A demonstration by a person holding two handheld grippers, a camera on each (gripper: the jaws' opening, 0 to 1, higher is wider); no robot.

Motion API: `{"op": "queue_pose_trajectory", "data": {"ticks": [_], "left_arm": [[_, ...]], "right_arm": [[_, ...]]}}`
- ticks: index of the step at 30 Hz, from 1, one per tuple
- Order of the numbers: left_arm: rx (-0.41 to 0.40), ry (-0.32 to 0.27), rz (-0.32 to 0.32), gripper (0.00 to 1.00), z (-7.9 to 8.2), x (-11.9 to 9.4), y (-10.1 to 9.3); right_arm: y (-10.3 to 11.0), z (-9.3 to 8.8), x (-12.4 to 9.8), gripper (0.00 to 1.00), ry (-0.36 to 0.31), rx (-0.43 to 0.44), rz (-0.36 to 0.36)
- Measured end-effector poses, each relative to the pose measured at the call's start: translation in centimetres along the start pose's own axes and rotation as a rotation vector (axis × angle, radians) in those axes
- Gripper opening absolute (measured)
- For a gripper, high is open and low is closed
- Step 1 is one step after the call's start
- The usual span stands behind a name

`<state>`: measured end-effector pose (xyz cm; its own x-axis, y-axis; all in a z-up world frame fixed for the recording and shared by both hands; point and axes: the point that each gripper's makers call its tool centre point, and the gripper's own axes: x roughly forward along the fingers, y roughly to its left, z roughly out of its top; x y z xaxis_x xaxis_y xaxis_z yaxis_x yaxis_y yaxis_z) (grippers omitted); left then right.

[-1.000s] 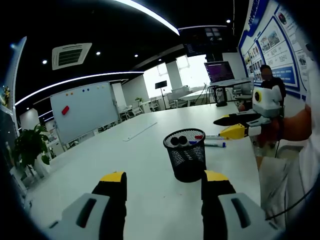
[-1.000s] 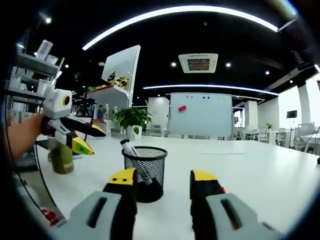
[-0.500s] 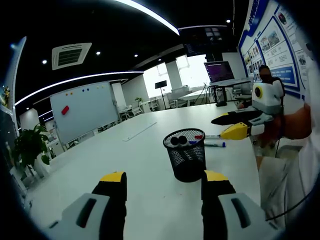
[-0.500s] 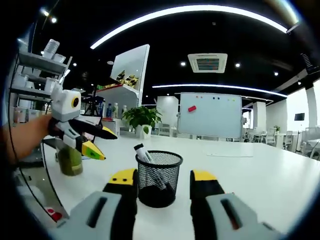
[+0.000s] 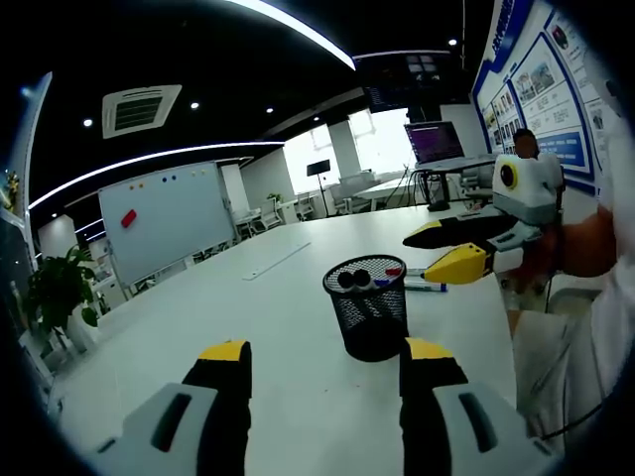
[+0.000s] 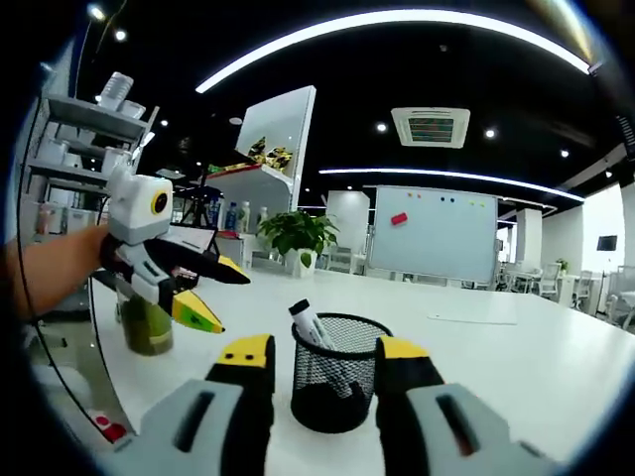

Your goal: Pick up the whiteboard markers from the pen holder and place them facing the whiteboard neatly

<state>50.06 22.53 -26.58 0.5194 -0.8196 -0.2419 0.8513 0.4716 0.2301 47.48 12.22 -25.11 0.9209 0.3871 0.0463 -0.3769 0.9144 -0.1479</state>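
Note:
A black mesh pen holder (image 5: 369, 309) stands on the white table (image 5: 248, 327), with several markers (image 5: 354, 279) upright in it, red and blue caps among them. Two more markers (image 5: 427, 286) lie on the table just behind it. My left gripper (image 5: 322, 349) is open, short of the holder. The right gripper (image 5: 422, 258) comes in from the right, open, its tips over the holder's right rim. In the right gripper view, the holder (image 6: 337, 382) sits just beyond my open right gripper (image 6: 324, 349), and a black-capped marker (image 6: 313, 324) leans out. The left gripper (image 6: 230, 300) hangs open at left.
The whiteboard (image 5: 164, 218) stands far off past the table, also seen as the whiteboard (image 6: 432, 236). A flat ruler-like strip (image 5: 278, 260) lies mid-table. A green bottle (image 6: 146, 322), a potted plant (image 6: 298, 233) and shelves (image 6: 79, 149) stand at left. A person (image 5: 526, 144) sits at the far end.
The right gripper has moved in toward the pen holder, which now sits centred between its jaws and looks larger. The left gripper has held still.

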Motion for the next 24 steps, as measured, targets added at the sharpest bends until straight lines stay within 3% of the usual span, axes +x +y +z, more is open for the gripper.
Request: {"op": "queue_pose_trajectory", "data": {"ticks": [10,24], "left_arm": [[0.0,0.002,-0.003,0.61,0.0,0.0,-0.1],[0.0,0.002,-0.002,0.62,0.0,-0.1,-0.2]], "right_arm": [[1.0,1.1,1.7,0.37,-0.028,-0.017,0.026],[1.3,0.5,2.7,0.34,0.053,-0.058,0.012]]}}
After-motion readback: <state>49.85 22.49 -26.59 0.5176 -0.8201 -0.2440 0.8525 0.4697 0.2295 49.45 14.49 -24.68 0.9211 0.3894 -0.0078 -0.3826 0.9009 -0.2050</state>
